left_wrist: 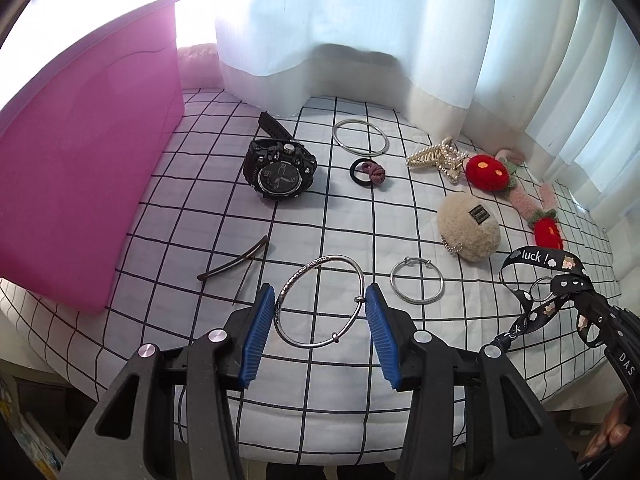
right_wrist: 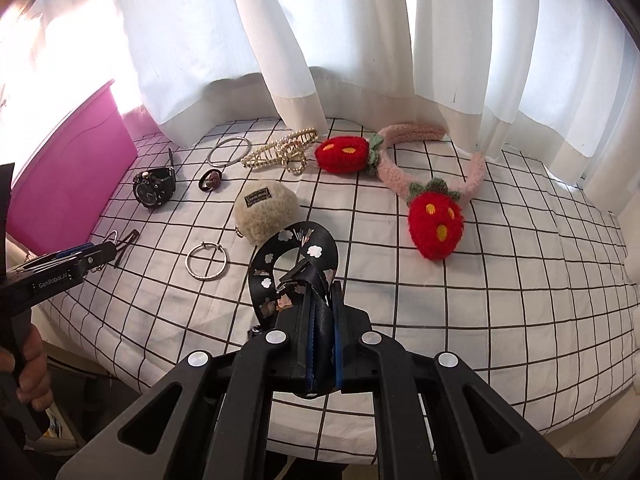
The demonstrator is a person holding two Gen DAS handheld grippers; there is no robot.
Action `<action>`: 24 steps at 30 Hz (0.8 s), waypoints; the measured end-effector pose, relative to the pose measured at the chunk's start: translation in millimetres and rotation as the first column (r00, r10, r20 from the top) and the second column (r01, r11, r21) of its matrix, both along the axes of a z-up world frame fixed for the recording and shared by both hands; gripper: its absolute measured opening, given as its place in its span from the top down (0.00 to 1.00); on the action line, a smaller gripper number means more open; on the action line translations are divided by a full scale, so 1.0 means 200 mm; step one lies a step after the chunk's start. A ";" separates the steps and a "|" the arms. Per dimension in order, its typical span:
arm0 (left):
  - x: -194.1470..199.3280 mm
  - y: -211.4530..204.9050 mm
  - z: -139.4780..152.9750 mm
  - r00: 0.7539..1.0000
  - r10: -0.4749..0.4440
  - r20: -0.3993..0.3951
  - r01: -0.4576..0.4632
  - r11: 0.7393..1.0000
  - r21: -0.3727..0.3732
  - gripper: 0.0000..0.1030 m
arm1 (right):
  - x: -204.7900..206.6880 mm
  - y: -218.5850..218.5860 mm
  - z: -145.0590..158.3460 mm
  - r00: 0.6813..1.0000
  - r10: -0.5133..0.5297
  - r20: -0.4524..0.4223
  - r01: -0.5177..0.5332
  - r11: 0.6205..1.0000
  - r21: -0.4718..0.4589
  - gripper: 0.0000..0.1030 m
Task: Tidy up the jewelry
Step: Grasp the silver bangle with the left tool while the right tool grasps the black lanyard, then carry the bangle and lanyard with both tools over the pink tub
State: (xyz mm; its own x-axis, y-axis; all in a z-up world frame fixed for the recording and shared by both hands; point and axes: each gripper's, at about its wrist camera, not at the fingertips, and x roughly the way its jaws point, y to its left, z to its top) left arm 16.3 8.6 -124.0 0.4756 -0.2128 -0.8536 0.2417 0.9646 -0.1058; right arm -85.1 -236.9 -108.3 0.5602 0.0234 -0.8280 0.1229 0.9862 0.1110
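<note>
Straddling a silver bangle (left_wrist: 320, 300) on the checkered cloth (left_wrist: 340, 208), the left gripper (left_wrist: 320, 312) sits spread wide, pads touching its edges. Right gripper (right_wrist: 322, 320) is clamped tight on the black lanyard (right_wrist: 292, 256).

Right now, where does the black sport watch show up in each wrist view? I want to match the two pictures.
Left wrist view: the black sport watch lies upper centre, right of the pink bin.
Right wrist view: the watch lies at the left, small, again beside the pink bin.
Shared landmark: the black hair tie, just right of the watch in both.
</note>
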 end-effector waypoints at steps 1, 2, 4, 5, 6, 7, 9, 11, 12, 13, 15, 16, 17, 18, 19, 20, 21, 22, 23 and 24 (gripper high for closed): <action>0.00 0.01 0.03 1.000 0.003 0.008 -0.003 1.000 -0.008 0.56 | 0.01 0.01 0.03 1.000 0.005 0.012 -0.005 1.000 -0.003 0.93; 0.00 0.02 0.06 1.000 0.008 0.016 -0.007 1.000 -0.015 0.56 | 0.02 0.01 0.06 1.000 0.011 0.024 -0.011 1.000 -0.005 0.93; 0.00 0.04 0.12 0.999 0.018 0.034 -0.017 0.999 -0.029 0.56 | 0.03 0.03 0.12 0.998 0.025 0.049 -0.025 1.000 -0.012 0.93; 0.00 0.04 0.15 0.999 0.023 0.044 -0.022 0.999 -0.036 0.56 | 0.04 0.04 0.16 0.997 0.033 0.064 -0.032 0.999 -0.015 0.93; 0.00 0.06 0.18 0.998 0.028 0.053 -0.026 0.999 -0.040 0.56 | 0.05 0.05 0.19 0.996 0.042 0.079 -0.040 0.999 -0.018 0.93; -0.01 0.07 0.22 0.997 0.033 0.064 -0.030 0.999 -0.044 0.56 | 0.06 0.07 0.22 0.994 0.050 0.094 -0.048 0.999 -0.020 0.93; -0.02 0.09 0.30 0.995 0.049 0.091 -0.045 0.998 -0.047 0.56 | 0.08 0.09 0.30 0.989 0.069 0.129 -0.067 0.998 -0.019 0.93; -0.04 0.13 0.39 0.991 0.069 0.117 -0.063 0.996 -0.056 0.56 | 0.11 0.13 0.39 0.981 0.092 0.173 -0.090 0.996 -0.020 0.93; -0.05 0.15 0.43 0.988 0.080 0.129 -0.073 0.995 -0.062 0.56 | 0.13 0.15 0.44 0.975 0.106 0.195 -0.105 0.994 -0.017 0.93; -0.05 0.17 0.47 0.986 0.092 0.142 -0.083 0.994 -0.067 0.56 | 0.15 0.17 0.48 0.969 0.120 0.217 -0.121 0.993 -0.011 0.93; -0.05 0.21 0.55 0.979 0.116 0.167 -0.105 0.992 -0.072 0.56 | 0.20 0.22 0.57 0.953 0.150 0.262 -0.156 0.988 0.003 0.93; -0.05 0.24 0.58 0.975 0.128 0.180 -0.116 0.990 -0.076 0.56 | 0.22 0.25 0.60 0.945 0.168 0.280 -0.178 0.984 0.009 0.93; -0.05 0.27 0.62 0.971 0.142 0.193 -0.128 0.988 -0.084 0.56 | 0.25 0.28 0.64 0.936 0.186 0.298 -0.200 0.980 0.015 0.93; -0.04 0.30 0.66 0.966 0.155 0.207 -0.139 0.986 -0.093 0.56 | 0.29 0.31 0.67 0.926 0.206 0.317 -0.225 0.974 0.024 0.93; -0.03 0.33 0.69 0.961 0.171 0.220 -0.152 0.983 -0.099 0.56 | 0.32 0.35 0.71 0.915 0.228 0.332 -0.252 0.967 0.031 0.93; -0.02 0.36 0.72 0.955 0.186 0.231 -0.168 0.981 -0.099 0.56 | 0.35 0.39 0.74 0.903 0.251 0.348 -0.280 0.959 0.036 0.93; -0.01 0.40 0.75 0.949 0.203 0.240 -0.185 0.978 -0.096 0.56 | 0.39 0.43 0.76 0.890 0.274 0.364 -0.309 0.950 0.041 0.93; 0.00 0.45 0.78 0.943 0.222 0.247 -0.204 0.974 -0.096 0.56 | 0.42 0.48 0.79 0.877 0.298 0.377 -0.339 0.939 0.046 0.93; 0.01 0.49 0.80 0.938 0.240 0.252 -0.221 0.970 -0.098 0.56 | 0.46 0.53 0.82 0.863 0.324 0.388 -0.370 0.928 0.049 0.93; 0.03 0.54 0.83 0.932 0.258 0.256 -0.240 0.966 -0.100 0.56 | 0.49 0.59 0.85 0.849 0.346 0.399 -0.398 0.916 0.052 0.93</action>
